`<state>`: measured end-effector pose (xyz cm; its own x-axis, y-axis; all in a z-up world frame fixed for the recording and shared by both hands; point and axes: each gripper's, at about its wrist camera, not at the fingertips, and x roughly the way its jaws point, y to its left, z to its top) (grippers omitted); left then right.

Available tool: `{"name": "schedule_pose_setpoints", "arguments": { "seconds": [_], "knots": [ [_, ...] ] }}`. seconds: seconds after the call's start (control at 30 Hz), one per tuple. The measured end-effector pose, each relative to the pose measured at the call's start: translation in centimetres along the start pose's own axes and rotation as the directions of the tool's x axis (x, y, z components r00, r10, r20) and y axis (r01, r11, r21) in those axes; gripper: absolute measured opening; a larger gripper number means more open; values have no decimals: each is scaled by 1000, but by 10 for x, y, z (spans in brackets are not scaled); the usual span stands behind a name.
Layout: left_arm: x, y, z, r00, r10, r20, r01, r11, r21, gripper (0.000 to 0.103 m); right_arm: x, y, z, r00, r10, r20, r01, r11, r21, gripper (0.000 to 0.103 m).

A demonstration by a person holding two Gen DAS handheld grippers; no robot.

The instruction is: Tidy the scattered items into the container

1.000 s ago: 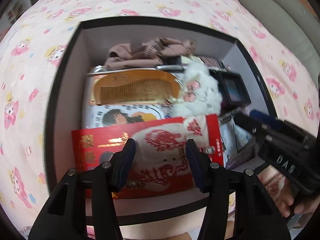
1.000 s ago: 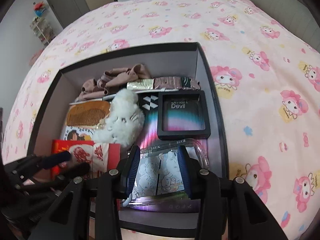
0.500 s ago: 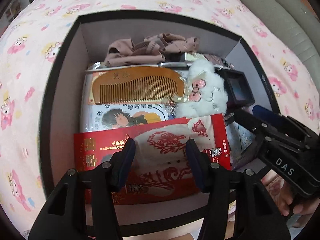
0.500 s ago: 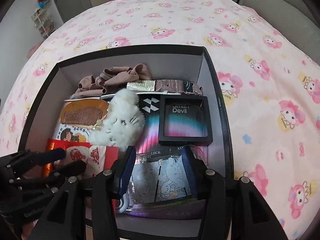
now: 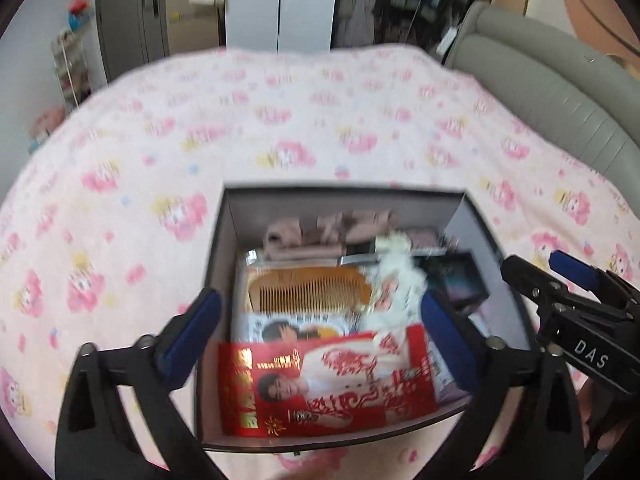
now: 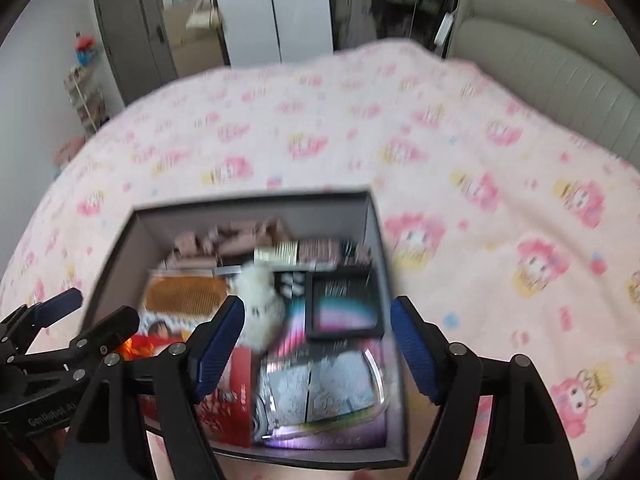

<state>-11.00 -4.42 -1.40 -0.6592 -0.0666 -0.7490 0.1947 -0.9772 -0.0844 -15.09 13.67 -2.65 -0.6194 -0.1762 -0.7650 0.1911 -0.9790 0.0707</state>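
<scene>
My left claw [image 5: 318, 330] has just sprung wide and grips nothing; below its spread tips lies the red packet [image 5: 326, 386] at the near end of the container [image 5: 218, 264]. My right claw [image 6: 318, 344], likewise just released and empty, hangs over the clear card pouch [image 6: 320, 394]. Farther in lie the comb [image 5: 308, 290], white plush [image 6: 260, 308] and black frame [image 6: 344, 308], then the pink bed [image 5: 280, 128].

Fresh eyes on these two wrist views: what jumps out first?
The dark open box on the pink cartoon-print bedspread, packed full: a red printed packet at its near edge, a wooden comb behind it, a white plush toy mid-box. Both hand-held grippers frame it from above, left and right, jaws just opened wide with nothing between them.
</scene>
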Motion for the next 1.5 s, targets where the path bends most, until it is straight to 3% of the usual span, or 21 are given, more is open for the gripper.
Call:
{"name": "schedule_pose_setpoints", "arguments": {
  "seconds": [0.1,0.27,0.53,0.73,0.87,1.5],
  "knots": [
    [-29,-3,9,997,18,80,-20,1000,19,103,-25,-1,5,998,-9,59,8,1000,9,78],
    [-70,-11,11,990,-1,139,-5,999,46,103,-71,1,-2,994,-7,111,5,1000,18,78],
    [-128,-10,-27,984,-1,177,-10,998,60,103,-133,0,-43,990,-17,141,4,996,90,79],
    [-133,-9,-65,992,-22,126,16,998,55,103,-155,-1,-80,984,-76,160,56,991,121,79],
    [-133,-11,-78,994,-3,109,-2,999,46,103,-155,0,-94,989,-63,132,46,991,124,79],
    [-133,-11,-99,998,15,68,-18,999,35,103,-150,11,-109,994,-54,91,45,994,99,79]
  ]
}}
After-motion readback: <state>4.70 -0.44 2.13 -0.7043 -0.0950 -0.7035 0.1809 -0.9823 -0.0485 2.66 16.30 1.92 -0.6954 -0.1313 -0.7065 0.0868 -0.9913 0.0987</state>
